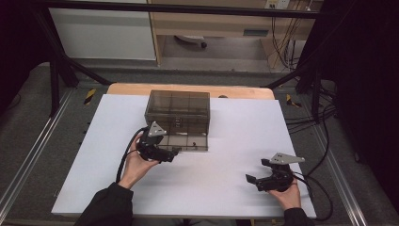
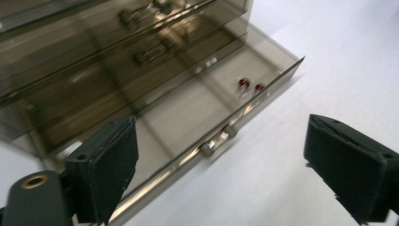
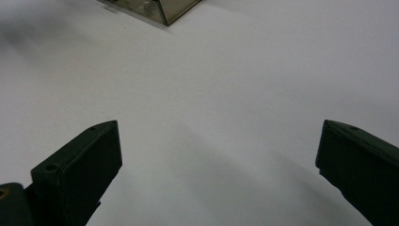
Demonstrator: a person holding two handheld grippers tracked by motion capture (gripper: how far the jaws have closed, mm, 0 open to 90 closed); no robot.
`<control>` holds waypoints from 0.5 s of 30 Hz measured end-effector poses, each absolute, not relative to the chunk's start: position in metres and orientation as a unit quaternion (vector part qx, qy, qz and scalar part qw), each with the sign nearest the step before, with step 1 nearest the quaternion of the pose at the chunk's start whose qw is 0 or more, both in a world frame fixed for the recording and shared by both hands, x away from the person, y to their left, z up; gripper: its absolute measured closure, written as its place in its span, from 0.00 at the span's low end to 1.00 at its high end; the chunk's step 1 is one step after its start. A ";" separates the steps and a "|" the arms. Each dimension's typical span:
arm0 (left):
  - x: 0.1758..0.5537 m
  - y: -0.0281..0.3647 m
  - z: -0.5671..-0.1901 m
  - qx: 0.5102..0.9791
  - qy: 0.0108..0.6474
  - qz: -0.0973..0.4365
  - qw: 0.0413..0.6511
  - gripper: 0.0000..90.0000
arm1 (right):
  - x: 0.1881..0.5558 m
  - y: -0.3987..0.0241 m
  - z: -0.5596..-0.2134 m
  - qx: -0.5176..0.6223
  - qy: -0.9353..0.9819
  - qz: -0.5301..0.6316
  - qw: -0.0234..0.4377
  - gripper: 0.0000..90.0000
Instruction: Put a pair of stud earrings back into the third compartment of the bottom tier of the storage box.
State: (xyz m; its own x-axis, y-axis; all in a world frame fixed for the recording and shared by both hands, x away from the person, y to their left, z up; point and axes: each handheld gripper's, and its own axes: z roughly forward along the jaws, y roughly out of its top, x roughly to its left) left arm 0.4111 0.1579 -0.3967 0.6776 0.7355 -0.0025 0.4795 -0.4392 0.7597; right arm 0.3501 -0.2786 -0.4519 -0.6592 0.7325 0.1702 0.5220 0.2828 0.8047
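One drawer [image 2: 197, 117] of the smoky transparent drawer cabinet [image 1: 178, 113] stands pulled out toward us, the bottom one, with two small red items [image 2: 250, 85] lying near its far corner and a metal handle [image 2: 217, 140] on its front. We see the cabinet near the back middle of the white desk [image 1: 226, 141]. Our left gripper [image 1: 175, 151] sits just beside the drawer's front, jaws spread wide with nothing between them; the handle lies ahead of the gap, untouched. Our right gripper [image 1: 254, 181] rests well apart from the cabinet at the near right of the desk, jaws likewise spread and holding nothing, pointing over bare white surface toward one cabinet corner [image 3: 162, 12].
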 end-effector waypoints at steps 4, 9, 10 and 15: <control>0.404 0.179 -0.404 0.827 0.365 0.170 0.392 0.09 | 0.350 -0.279 -0.452 0.396 0.792 0.449 0.117 0.01; 0.393 0.197 -0.410 0.824 0.372 0.179 0.388 0.09 | 0.350 -0.279 -0.452 0.397 0.792 0.448 0.117 0.01; 0.389 0.202 -0.411 0.824 0.377 0.183 0.382 0.09 | 0.350 -0.279 -0.452 0.397 0.792 0.449 0.118 0.01; 0.378 0.220 -0.416 0.820 0.382 0.193 0.381 0.09 | 0.350 -0.279 -0.452 0.398 0.792 0.448 0.118 0.01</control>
